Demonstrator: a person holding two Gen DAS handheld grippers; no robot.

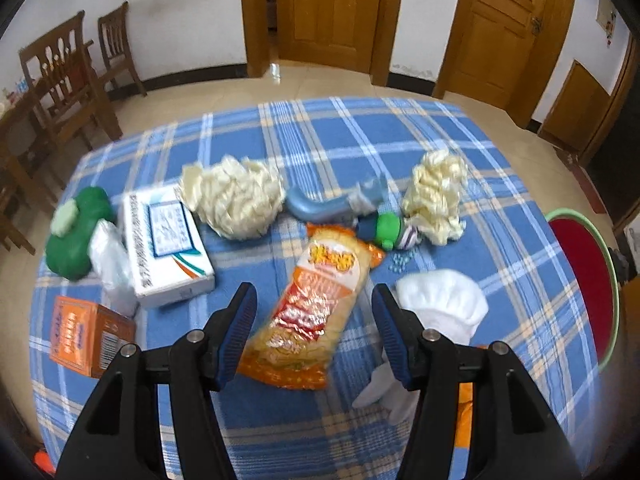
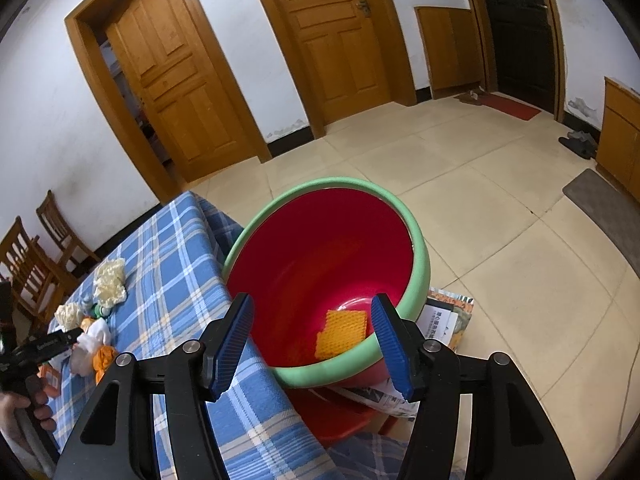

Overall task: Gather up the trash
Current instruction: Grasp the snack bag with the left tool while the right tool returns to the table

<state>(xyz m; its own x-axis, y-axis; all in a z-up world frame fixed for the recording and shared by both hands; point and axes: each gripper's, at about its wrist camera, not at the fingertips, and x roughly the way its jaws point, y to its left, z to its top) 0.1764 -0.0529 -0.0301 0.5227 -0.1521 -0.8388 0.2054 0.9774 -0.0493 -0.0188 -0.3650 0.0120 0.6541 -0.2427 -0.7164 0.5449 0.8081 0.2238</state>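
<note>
An orange snack bag (image 1: pixel 316 308) lies on the blue plaid tablecloth (image 1: pixel 460 140). My left gripper (image 1: pixel 316 328) hovers open over it, one finger on each side and neither pad touching. A crumpled white bag (image 1: pixel 444 300) lies just right of its right finger. My right gripper (image 2: pixel 312 340) stands open and empty over the red bucket with a green rim (image 2: pixel 420 256), which leans against the table's edge. A flat orange wrapper (image 2: pixel 342 332) lies at the bucket's bottom.
Also on the table are a white box (image 1: pixel 168 240), a small orange box (image 1: pixel 88 332), a green lump (image 1: pixel 76 232), two cream crumpled wads (image 1: pixel 236 196) (image 1: pixel 436 192), a grey-blue piece (image 1: pixel 336 204) and a green-capped item (image 1: pixel 386 230). Wooden chairs (image 1: pixel 68 80) stand to the left. Papers (image 2: pixel 448 320) lie on the floor by the bucket.
</note>
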